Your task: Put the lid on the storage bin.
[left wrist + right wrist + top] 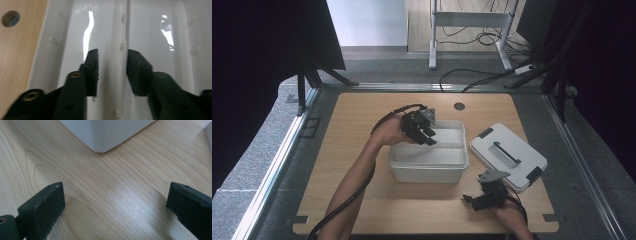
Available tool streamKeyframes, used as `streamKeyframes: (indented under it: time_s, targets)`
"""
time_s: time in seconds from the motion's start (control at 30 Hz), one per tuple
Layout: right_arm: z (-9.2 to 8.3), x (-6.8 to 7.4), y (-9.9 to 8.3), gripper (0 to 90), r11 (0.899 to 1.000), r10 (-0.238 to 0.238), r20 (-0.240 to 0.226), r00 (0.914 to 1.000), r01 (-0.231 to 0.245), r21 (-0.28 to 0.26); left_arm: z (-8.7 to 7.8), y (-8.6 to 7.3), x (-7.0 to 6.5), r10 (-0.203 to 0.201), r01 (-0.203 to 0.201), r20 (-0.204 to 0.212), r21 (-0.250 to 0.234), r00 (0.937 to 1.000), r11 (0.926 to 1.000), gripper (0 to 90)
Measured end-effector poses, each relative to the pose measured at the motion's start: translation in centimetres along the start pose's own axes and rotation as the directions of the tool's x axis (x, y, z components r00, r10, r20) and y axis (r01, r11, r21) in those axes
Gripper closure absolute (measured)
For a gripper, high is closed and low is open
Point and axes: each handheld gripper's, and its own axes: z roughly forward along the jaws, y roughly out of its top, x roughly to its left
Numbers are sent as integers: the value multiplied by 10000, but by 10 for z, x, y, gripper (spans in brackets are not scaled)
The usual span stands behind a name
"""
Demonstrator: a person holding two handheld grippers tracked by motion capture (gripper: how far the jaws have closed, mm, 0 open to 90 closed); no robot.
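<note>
A white plastic box (427,169) stands in the middle of the wooden table (357,120). A white divider (120,37) runs along its inside. My left gripper (428,136) reaches down into the box from its far left corner. In the left gripper view my left gripper (112,53) is open, its jaws straddling the divider with a gap on each side. My right gripper (469,200) rests low near the table's front edge, right of the box. Seen in the right gripper view, my right gripper (115,195) is wide open over bare wood, facing the box's corner (107,132).
The box's white lid (508,155), with dark latches and a handle recess, lies flat to the right of the box. A round cable hole (459,106) sits in the table behind the box. Black curtains and a stand frame the far floor.
</note>
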Motion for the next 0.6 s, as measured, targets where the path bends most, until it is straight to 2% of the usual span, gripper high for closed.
streamKeyframes:
  time_s: [0.03,0.07,0.1,0.13,0.23,0.3,0.33,0.37,0.4,0.47,0.5,0.6]
  targets:
    - [0,0,0,13,10000,0,2,10000,0,0,0,0,0,0,0,0,0,10000,10000,490]
    - [0,0,0,13,10000,0,2,10000,0,0,-2,0,0,-112,111,-125,-66,9999,9999,490]
    - [0,0,0,13,10000,1,2,10000,-1,1,-4,0,0,-255,252,-247,-152,9994,9996,391]
    - [0,0,0,13,10000,1,2,10000,-1,1,-6,0,0,-377,369,-397,-231,9985,9991,391]
    - [0,0,0,13,10000,3,1,10000,-3,2,-11,-1,0,-874,836,-662,-578,9940,9948,259]
    - [0,0,0,13,10000,3,1,10000,-3,2,-15,-2,1,-1148,1094,-810,-682,9901,9916,139]
    - [0,0,0,13,10000,3,1,10000,-3,2,-16,-3,0,-1270,1208,-893,-723,9879,9900,139]
    - [0,0,0,13,10000,2,3,10000,-2,2,-19,-5,0,-1489,1407,-1081,-804,9829,9868,103]
    - [0,0,0,13,10000,2,3,10000,-2,2,-19,-5,0,-1489,1407,-1081,-804,9829,9868,66]
    - [0,0,0,13,10000,-2,-8,10000,2,10,-21,-6,0,-1677,1584,-1188,-839,9787,9838,34]
    - [0,0,0,13,10000,-3,3,10000,3,0,-25,-9,0,-1850,1735,-1396,-905,9728,9807,10]
    - [0,0,0,13,10000,-7,4,10000,7,-1,-28,-12,-1,-1826,1695,-1590,-922,9702,9812,0]
